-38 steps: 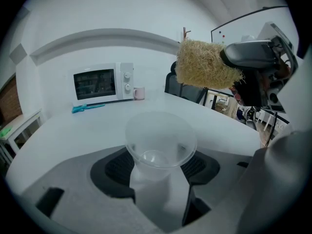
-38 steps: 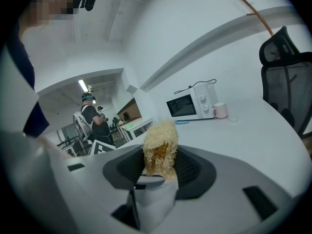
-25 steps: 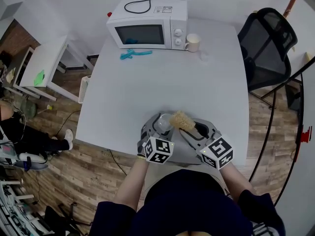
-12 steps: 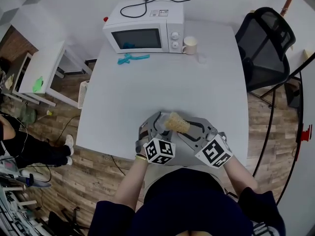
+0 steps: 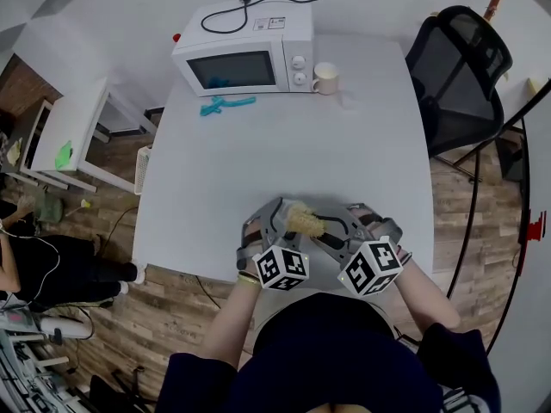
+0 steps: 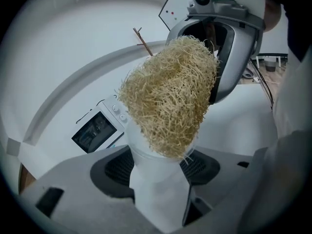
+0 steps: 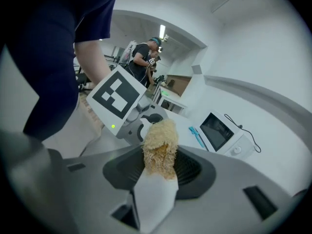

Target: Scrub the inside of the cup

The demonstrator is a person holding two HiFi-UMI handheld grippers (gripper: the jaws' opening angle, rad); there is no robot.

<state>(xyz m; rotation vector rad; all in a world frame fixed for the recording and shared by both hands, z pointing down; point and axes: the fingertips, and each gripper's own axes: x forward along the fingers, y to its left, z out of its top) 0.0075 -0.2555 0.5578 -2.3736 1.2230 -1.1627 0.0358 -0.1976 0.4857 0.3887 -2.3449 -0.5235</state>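
At the table's near edge my left gripper [image 5: 277,228] is shut on a small white cup [image 5: 287,219], which lies tilted with its mouth toward the right. In the left gripper view the cup [image 6: 156,184] sits between the jaws and a tan fibrous scrubber [image 6: 168,101] fills its mouth. My right gripper [image 5: 337,231] is shut on that scrubber [image 5: 305,220] and faces the left gripper closely. In the right gripper view the scrubber [image 7: 159,147] stands up between the jaws of the right gripper [image 7: 155,184]. The scrubber hides the inside of the cup.
A white microwave [image 5: 245,58] stands at the table's far edge, with a beige mug [image 5: 325,77] to its right and a teal tool [image 5: 225,104] in front of it. A black office chair [image 5: 456,67] stands at the right. A white side table [image 5: 73,119] is at the left.
The right gripper has moved left toward the left gripper, and the scrubber has gone further into the cup's mouth. The left gripper has stayed in place with the cup.
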